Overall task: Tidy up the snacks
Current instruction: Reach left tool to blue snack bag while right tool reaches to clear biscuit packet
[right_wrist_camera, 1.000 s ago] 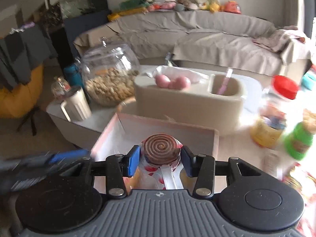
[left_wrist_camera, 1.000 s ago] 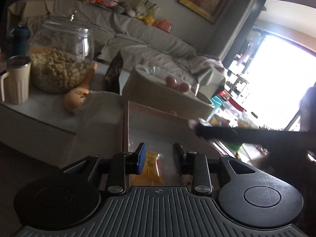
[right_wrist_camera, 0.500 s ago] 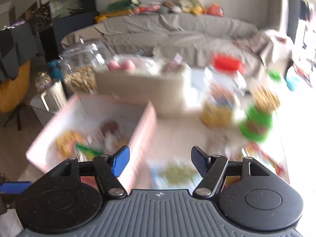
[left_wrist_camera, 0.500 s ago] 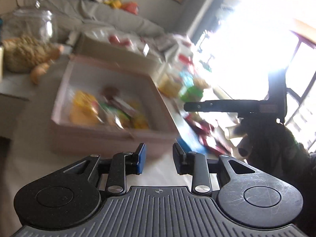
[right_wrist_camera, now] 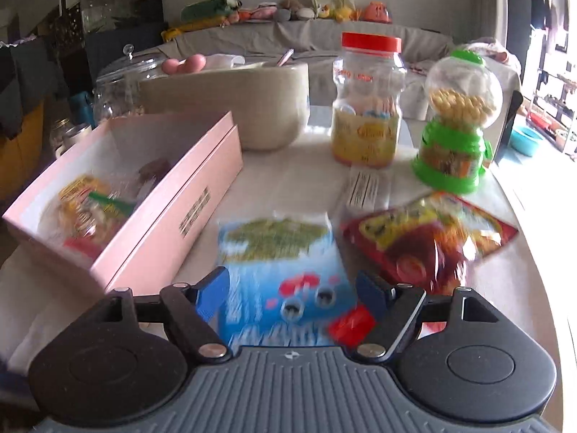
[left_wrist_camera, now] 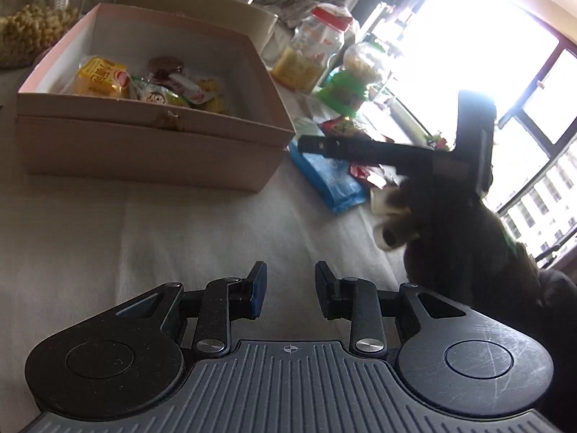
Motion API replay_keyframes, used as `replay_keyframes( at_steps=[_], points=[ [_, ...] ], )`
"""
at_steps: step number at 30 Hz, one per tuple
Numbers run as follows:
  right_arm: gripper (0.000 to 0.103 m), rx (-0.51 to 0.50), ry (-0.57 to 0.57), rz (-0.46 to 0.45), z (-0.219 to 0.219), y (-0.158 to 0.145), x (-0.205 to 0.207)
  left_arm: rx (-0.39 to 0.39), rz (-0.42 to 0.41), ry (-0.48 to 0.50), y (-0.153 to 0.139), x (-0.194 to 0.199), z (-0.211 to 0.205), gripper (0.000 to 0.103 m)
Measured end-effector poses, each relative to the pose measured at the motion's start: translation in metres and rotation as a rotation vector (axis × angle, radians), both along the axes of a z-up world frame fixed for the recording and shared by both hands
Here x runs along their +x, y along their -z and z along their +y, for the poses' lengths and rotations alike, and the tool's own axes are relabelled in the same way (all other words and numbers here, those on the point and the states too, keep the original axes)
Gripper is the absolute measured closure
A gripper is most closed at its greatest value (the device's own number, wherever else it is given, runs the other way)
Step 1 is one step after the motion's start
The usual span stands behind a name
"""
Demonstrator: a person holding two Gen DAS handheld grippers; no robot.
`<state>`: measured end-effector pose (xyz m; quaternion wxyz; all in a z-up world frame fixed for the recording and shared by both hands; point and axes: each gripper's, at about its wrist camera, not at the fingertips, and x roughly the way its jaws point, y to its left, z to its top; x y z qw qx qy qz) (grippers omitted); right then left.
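We see a counter (right_wrist_camera: 288,180) draped in pale, softly creased cloth, with a grey-covered sofa (right_wrist_camera: 288,36) at twelve o'clock in the right wrist view, soft toys lined along its back, and a glaring window (left_wrist_camera: 468,54) at two o'clock in the left wrist view. The pink cardboard box (right_wrist_camera: 173,216), square-cornered and matte, sits at nine o'clock in the right wrist view and already holds several crinkly snack packets (left_wrist_camera: 104,81). A glossy blue snack bag (right_wrist_camera: 277,270) lies flat on the cloth just beside the box, between the fingers of the right tool (right_wrist_camera: 288,285), whose jaws are opening and touch nothing. A red snack bag (right_wrist_camera: 425,241) lies at three o'clock of it, blurred by motion so its print is unreadable. Behind stand a clear plastic jar with a red lid (right_wrist_camera: 368,108), a green gumball-style dispenser (right_wrist_camera: 458,126) and a rounded beige tub (right_wrist_camera: 245,108). The glass jar (left_wrist_camera: 36,11) of puffed pieces is cut off at the frame edge. The left tool (left_wrist_camera: 290,292) hangs over bare cloth, jaws partly apart and empty. The hand (left_wrist_camera: 461,223) on the right tool is a dark backlit shape.
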<state>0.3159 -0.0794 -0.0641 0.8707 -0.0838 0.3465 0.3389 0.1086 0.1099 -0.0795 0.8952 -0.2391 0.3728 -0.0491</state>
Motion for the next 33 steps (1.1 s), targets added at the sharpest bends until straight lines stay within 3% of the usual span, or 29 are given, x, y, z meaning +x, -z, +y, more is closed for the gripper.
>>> replay_keyframes(
  at_steps=[3,5,8,12,17,20,29,33],
  points=[
    [0.019,0.049,-0.009,0.118,-0.004,0.006,0.014,-0.004,-0.005,-0.006,-0.002,-0.002,0.000,0.070],
    [0.020,0.077,-0.042,0.150,-0.009,0.005,0.009,-0.005,-0.009,-0.015,-0.003,-0.003,0.001,0.070],
    [0.038,0.054,-0.061,0.122,-0.015,0.004,-0.014,-0.011,-0.006,-0.028,-0.002,-0.002,0.003,0.070],
    [0.063,0.086,-0.089,0.171,-0.036,-0.001,-0.044,-0.031,-0.005,-0.025,-0.002,-0.006,0.004,0.070],
    [0.069,0.113,-0.107,0.190,-0.060,0.000,-0.086,-0.042,-0.016,-0.029,-0.001,-0.007,0.004,0.070],
    [0.078,0.140,-0.116,0.215,-0.074,0.001,-0.104,-0.029,-0.039,-0.034,-0.005,-0.007,0.004,0.070],
    [0.078,0.098,-0.055,0.129,-0.095,-0.002,-0.130,0.124,-0.100,-0.056,-0.015,0.019,0.003,0.070],
    [0.071,0.153,0.015,0.127,-0.102,-0.005,-0.122,0.121,-0.068,-0.025,-0.011,0.039,0.002,0.070]
  ],
)
